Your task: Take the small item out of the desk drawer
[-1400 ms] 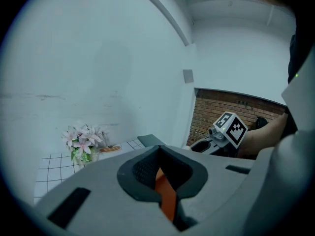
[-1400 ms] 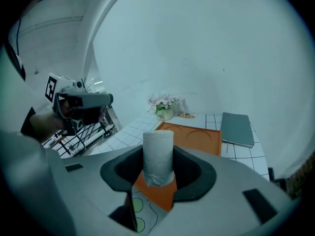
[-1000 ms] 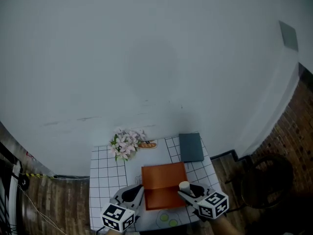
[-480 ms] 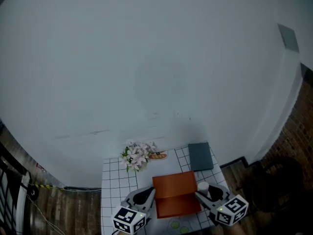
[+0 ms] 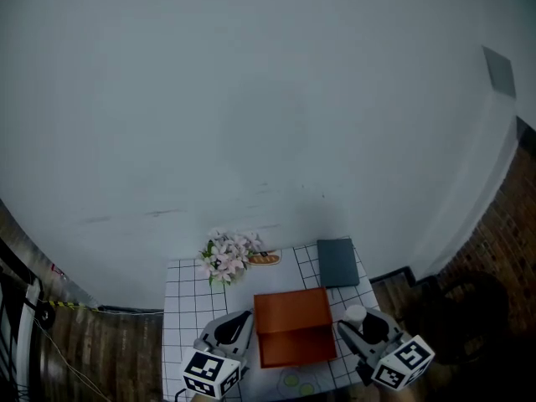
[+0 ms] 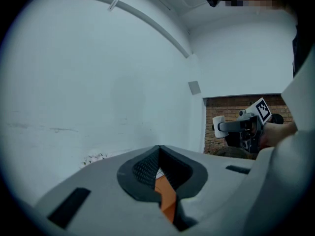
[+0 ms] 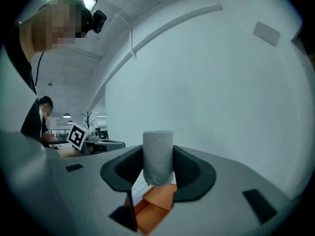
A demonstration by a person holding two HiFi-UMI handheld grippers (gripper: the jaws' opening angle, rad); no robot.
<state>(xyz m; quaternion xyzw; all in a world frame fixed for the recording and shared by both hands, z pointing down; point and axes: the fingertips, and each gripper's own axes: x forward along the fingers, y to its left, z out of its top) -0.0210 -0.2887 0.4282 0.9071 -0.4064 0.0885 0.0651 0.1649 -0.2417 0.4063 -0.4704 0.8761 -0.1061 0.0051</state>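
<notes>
While R gripper (image 5: 358,325) pinches small white roll (image 7: 158,154) upright, just right of orange drawer box (image 5: 291,312), L gripper (image 5: 243,321) hangs at box's left, jaws pressed together, empty.

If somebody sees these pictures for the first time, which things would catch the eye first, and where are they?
First the bright orange box, open in the middle of the white checked table, low in the head view under a large pale wall. Then the white roll clamped upright in the right gripper, just right of the box. Pale pink flowers sit at the table's far edge.
</notes>
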